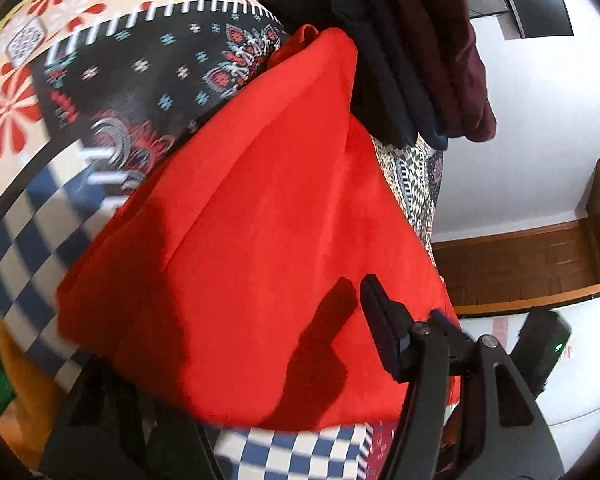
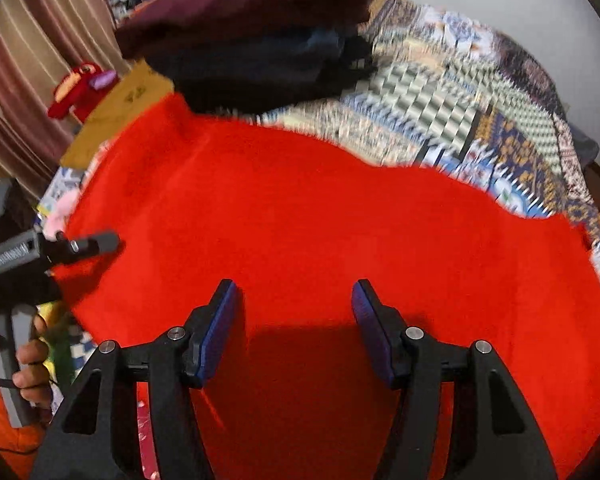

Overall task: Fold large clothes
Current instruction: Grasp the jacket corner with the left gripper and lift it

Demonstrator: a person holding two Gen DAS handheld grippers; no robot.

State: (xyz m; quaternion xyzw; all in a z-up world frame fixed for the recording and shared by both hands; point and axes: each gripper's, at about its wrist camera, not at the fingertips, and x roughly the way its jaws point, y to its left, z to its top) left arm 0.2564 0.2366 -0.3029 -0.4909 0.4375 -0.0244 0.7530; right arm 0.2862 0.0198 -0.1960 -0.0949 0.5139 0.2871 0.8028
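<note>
Both our grippers are hovering spread and empty over the red cloth (image 2: 300,220): right gripper (image 2: 294,312) above its near edge, left gripper (image 2: 112,242) at its left edge; dark folded stack (image 2: 252,48) is sitting beyond it.

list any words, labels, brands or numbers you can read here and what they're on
No text can be read with confidence.
Pale lettering on the left gripper body: blurred, unreadable.
Dark mark on the mustard cloth: too smeared to tell.
QR-like patch on the floral sheet: a pattern, no legible characters.
Red garment: no print visible.
</note>
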